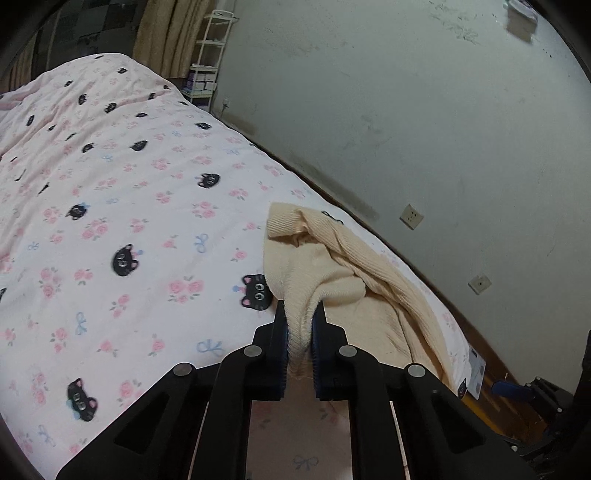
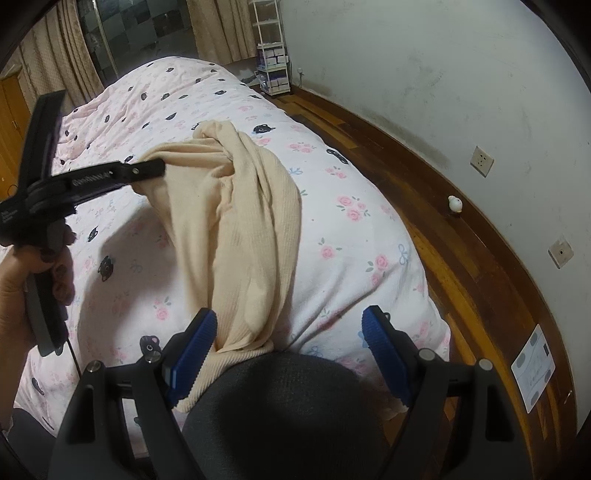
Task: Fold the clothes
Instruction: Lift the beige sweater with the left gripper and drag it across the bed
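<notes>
Currently, left gripper (image 1: 300,314) clamps the cream sweater (image 2: 240,221) over the bedspread (image 1: 129,221); right gripper (image 2: 290,325) gapes wide, apparently empty.

Cat-print pink duvet (image 1: 129,221), white shelf rack (image 2: 271,55) by curtains (image 2: 221,29), perhaps a scale (image 2: 533,367) on wooden floor (image 2: 461,280)

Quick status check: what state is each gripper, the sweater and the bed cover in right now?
Left gripper: shut on the cream sweater, pinching a fold of it.
Right gripper: open, jaws wide apart, holding nothing.
Cream sweater: bunched and unfolded, lifted at one end, the rest draped on the bed.
Floral bed cover: spread over the bed, lightly wrinkled.
</notes>
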{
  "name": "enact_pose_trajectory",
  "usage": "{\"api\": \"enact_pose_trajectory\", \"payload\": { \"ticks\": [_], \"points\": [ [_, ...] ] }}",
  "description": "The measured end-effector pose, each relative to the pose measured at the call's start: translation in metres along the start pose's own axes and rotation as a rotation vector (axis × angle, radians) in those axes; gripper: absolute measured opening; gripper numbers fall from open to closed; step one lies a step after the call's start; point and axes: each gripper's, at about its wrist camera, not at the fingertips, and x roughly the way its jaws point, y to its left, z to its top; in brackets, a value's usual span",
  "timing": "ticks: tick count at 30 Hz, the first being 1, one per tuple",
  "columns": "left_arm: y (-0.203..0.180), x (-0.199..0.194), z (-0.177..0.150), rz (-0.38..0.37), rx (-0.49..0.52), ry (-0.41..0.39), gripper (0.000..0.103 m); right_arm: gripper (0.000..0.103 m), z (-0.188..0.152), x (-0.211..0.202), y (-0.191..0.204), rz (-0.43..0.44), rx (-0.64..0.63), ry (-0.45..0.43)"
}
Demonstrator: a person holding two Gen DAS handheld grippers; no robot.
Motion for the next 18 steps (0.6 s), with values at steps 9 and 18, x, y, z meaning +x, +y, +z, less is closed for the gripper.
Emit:
{"api": "enact_pose_trajectory", "payload": {
  "ticks": [9,18],
  "points": [
    [0.038,-0.044,-0.017,0.084,-0.070,-0.028,0.008,0.083,0.004,0.012,0.024,0.012,-0.047,0.009],
    [0.068,-0.089,-0.060,0.159,-0.162,-0.044,0.008,0.082,0.016,0.040,0.073,0.050,-0.199,0.087]
  ]
}}
